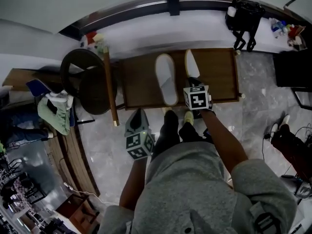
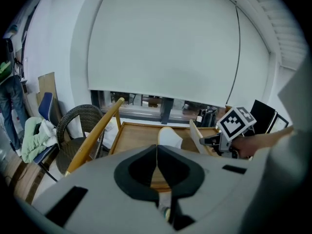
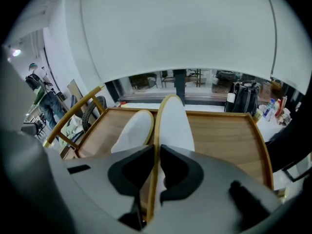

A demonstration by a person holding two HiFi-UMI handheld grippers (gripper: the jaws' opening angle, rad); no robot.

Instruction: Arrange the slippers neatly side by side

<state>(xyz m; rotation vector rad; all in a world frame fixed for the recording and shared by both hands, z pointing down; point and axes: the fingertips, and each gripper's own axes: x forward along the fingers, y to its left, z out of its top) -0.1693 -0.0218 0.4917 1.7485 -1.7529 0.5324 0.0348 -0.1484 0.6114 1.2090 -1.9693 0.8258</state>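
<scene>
One white slipper [image 1: 165,79] lies flat, sole down, on the low wooden table [image 1: 219,74]. The second slipper [image 1: 191,64] stands on its edge just to its right, and my right gripper [image 1: 194,84] is shut on its heel end. In the right gripper view the held slipper [image 3: 174,123] runs away from the jaws with its tan sole rim between them, and the flat slipper [image 3: 130,133] lies beside it on the left. My left gripper [image 1: 138,115] hangs in front of the table's near edge, shut and empty. In the left gripper view [image 2: 157,149], both slippers [image 2: 168,136] are visible beyond it.
A dark wicker chair [image 1: 87,79] stands left of the table, with a wooden pole [image 1: 111,89] between them. A black bag [image 1: 243,14] sits at the back right by the window ledge. Clothes [image 1: 54,112] lie at the left. The person's feet [image 1: 178,123] stand at the table's front.
</scene>
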